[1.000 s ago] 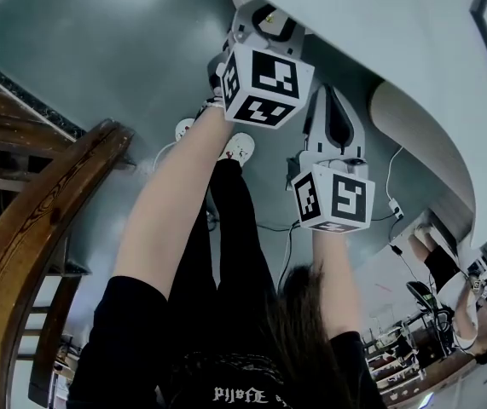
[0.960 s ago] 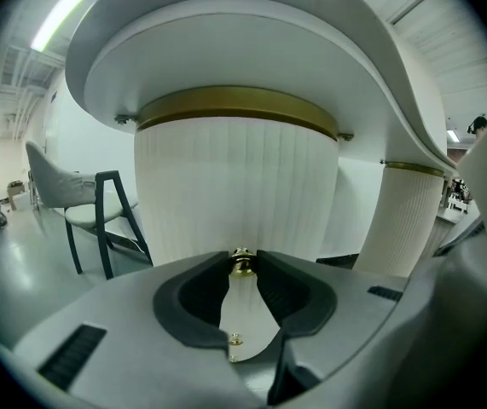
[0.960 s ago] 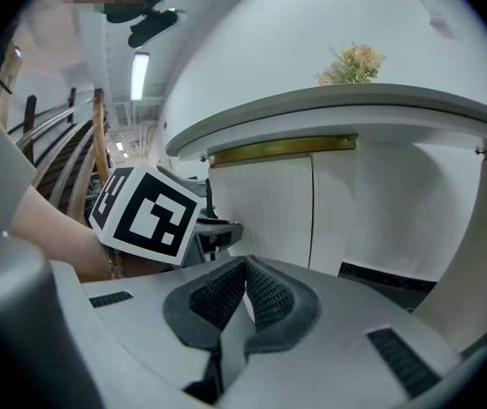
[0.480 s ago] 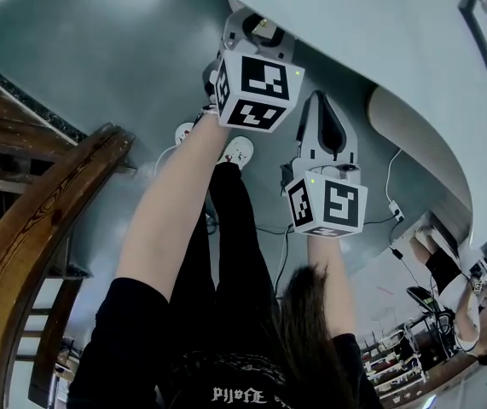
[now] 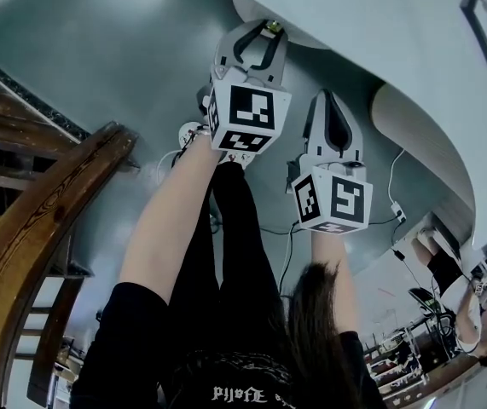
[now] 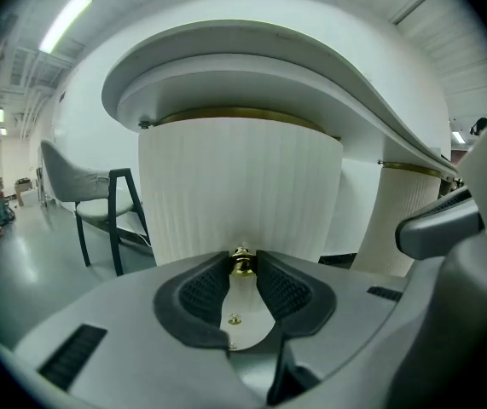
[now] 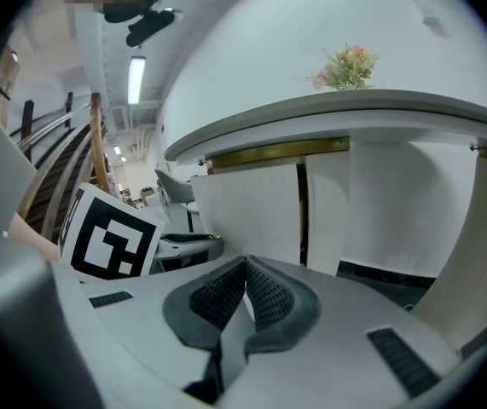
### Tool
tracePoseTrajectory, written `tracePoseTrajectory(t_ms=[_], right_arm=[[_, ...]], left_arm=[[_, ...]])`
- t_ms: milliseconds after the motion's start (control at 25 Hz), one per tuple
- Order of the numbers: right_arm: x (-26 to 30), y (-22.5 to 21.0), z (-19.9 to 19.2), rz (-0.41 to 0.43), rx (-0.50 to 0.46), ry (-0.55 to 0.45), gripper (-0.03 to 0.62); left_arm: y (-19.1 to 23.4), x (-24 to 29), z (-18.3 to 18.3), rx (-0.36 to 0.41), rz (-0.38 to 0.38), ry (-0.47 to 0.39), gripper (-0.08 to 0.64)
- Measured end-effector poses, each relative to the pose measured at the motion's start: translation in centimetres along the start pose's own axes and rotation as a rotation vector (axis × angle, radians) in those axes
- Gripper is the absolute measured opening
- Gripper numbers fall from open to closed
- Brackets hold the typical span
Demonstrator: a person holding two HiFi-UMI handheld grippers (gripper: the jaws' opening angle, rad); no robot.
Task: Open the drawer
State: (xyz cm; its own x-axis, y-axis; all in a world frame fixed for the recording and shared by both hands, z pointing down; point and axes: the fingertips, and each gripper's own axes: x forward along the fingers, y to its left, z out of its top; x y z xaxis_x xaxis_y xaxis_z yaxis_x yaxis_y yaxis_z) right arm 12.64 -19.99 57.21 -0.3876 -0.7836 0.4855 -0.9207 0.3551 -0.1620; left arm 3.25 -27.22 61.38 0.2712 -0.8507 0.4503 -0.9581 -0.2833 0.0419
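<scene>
**Camera Placement and Fields of View**

Head view: the camera is mounted on the person's head and aimed forward and steeply down to the floor (image 5: 98, 49). It sees the left tool (image 5: 263, 31) and the right tool (image 5: 333, 96) from behind at mid-range.

Left gripper view: the camera rides on the left tool (image 6: 242, 256) and looks along its jaws. It is very near the brass knob (image 6: 242, 265) and the ribbed white front (image 6: 239, 186) under the worktop (image 6: 311, 49).

Right gripper view: the camera rides on the right tool (image 7: 245, 268) and faces the worktop from farther back. Its left edge takes in the left tool's marker cube (image 7: 111, 239), which the head view also shows.
</scene>
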Motion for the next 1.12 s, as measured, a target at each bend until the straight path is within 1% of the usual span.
tracePoseTrajectory(t_ms=[120,360,720,960,1120], right_arm=[[-0.3,0.6,-0.3,0.011,-0.004,0.006,0.026],[-0.9,1.7,-0.9,0.03,-0.014,0.027,0.026],[-1.7,2.3,-0.6,0.046,-0.022,0.045,0.026],[-1.8,2.7,-1.7,0.045,0.006,0.072,0.026],[-2.2,3.0,-2.0,0.037,0.023,0.082,0.026]], left_arm=[[-0.1,-0.3,-0.2,-0.006,0.004,0.007,0.112],[-0.1,-1.7,-0.9,-0.003,-0.014,0.026,0.112],[-0.2,-3.1,-1.7,-0.021,-0.026,0.061,0.112],[-0.1,-3.5,-1.6,-0.005,-0.04,0.065,0.112],[0.0,-4.2,-1.9,-0.002,-0.043,0.093,0.112]])
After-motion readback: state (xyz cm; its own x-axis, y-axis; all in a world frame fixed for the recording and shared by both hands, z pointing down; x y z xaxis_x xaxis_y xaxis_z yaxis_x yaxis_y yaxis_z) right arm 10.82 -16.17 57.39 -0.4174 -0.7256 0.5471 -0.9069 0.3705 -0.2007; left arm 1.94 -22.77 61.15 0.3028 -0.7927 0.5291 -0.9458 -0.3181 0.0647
